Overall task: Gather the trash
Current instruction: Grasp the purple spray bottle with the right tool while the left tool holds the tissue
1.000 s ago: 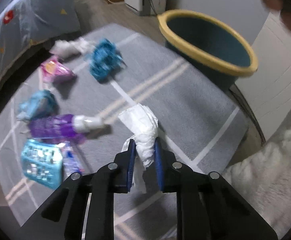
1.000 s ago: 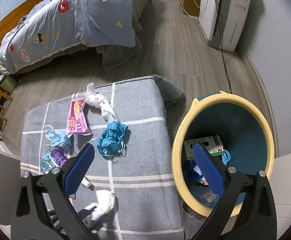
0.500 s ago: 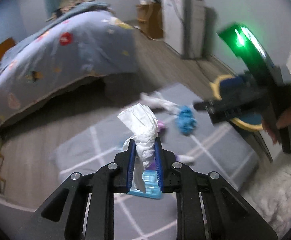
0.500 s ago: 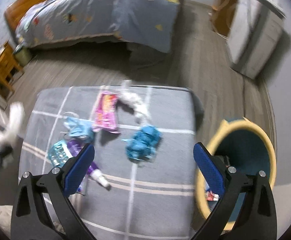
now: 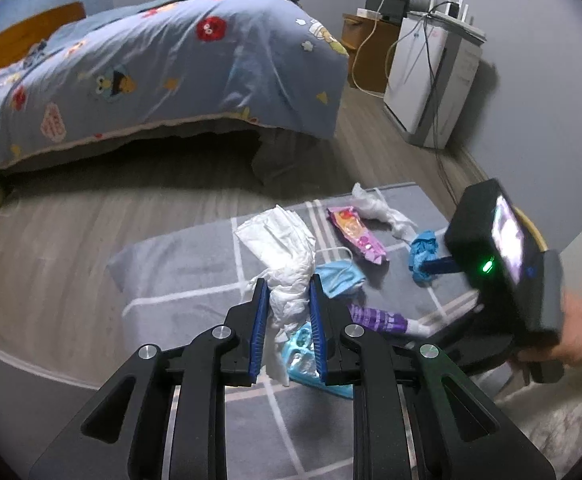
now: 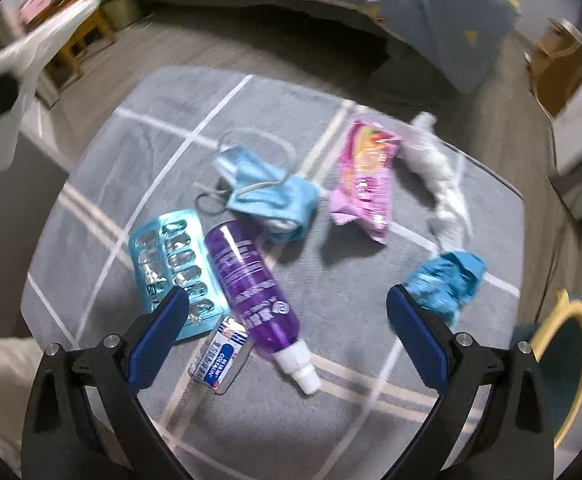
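Observation:
My left gripper (image 5: 289, 292) is shut on a crumpled white tissue (image 5: 285, 248) and holds it above the grey rug (image 5: 195, 256). My right gripper (image 6: 289, 308) is open and empty, low over the rug above a purple bottle (image 6: 253, 276). Around the bottle lie a blue blister pack (image 6: 169, 260), a small white tube box (image 6: 219, 356), a blue face mask (image 6: 267, 196), a pink wrapper (image 6: 367, 176), a white tissue wad (image 6: 439, 176) and a crumpled blue glove (image 6: 443, 284). The yellow-rimmed blue bin (image 6: 567, 364) stands at the right edge.
A bed with a patterned blue duvet (image 5: 163, 72) stands beyond the rug. A white appliance (image 5: 431, 80) with cables stands by the far wall. Small wooden furniture (image 6: 79, 36) stands at the upper left of the right wrist view. A fluffy white surface (image 5: 551, 432) lies at the lower right.
My left gripper has swung up and away from the bin with the tissue still in it. My right gripper has left the bin and dropped low over the trash on the rug.

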Motion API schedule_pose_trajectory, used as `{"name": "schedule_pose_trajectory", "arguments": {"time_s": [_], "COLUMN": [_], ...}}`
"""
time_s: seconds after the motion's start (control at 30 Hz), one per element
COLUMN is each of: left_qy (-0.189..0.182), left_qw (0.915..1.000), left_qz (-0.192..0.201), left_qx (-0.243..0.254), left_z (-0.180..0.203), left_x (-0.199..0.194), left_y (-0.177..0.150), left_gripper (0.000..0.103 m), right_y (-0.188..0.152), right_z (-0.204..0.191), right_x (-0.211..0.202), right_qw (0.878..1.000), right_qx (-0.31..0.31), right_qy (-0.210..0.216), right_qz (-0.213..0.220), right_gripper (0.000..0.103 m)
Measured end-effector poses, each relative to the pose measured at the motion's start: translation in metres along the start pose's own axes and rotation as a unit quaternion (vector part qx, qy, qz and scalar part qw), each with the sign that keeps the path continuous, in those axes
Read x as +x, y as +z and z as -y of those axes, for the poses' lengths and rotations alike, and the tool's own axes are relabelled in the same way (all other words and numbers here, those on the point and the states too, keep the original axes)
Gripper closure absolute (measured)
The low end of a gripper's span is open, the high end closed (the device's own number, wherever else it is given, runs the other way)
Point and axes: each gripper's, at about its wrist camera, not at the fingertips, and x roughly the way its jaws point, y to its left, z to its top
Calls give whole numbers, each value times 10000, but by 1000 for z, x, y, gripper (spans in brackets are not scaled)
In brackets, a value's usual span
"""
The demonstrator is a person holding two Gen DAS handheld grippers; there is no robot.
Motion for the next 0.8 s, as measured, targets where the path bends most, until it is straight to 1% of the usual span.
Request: {"name": "schedule_pose_trajectory", "arguments": {"time_s": [0.1,0.13,0.17,0.2,0.27,0.33,0.37,0.5,0.53,0.57,0.63,0.7,0.77,0.8], "left_qy": [-36,-56,-68,-65,-59,-44,-40,-28,-22,-16,-7,5,11,14], "left_qw": [10000,10000,10000,10000,10000,10000,10000,10000,9999,9999,9999,9999,9999,9999], "left_qz": [50,43,23,8,-22,-30,-35,-68,-79,-88,-100,-106,-111,-107], "left_qx": [43,31,20,16,10,-8,-24,-60,-63,-61,-50,-47,-49,-52], "left_z": [0,0,-1,-1,-2,-3,-4,-7,-7,-7,-6,-6,-6,-6], "left_x": [-2,-1,0,1,3,3,3,5,6,7,8,8,8,8], "left_y": [0,0,0,-1,-1,-2,-2,-3,-3,-3,-3,-3,-3,-3], "left_gripper": [83,83,83,83,83,83,83,83,83,83,83,83,83,83], "right_y": [2,2,3,3,3,2,1,0,0,0,1,1,2,-1], "right_z": [-5,-7,-7,-9,-10,-13,-15,-19,-20,-21,-25,-27,-25,-25], "right_x": [8,12,15,19,27,34,35,42,44,46,50,50,45,41], "right_qw": [9999,9998,9998,9996,9993,9987,9985,9981,9980,9978,9972,9968,9970,9970], "right_qx": [-141,-181,-215,-264,-305,-378,-410,-461,-461,-466,-514,-572,-496,-459], "right_qy": [-25,-21,-24,-40,-33,-73,-81,-53,-38,4,54,78,187,256], "right_qz": [5,-12,-35,-86,-194,-321,-352,-403,-425,-468,-532,-547,-568,-561], "right_gripper": [7,10,16,19,32,43,45,46,49,56,61,63,68,68]}}
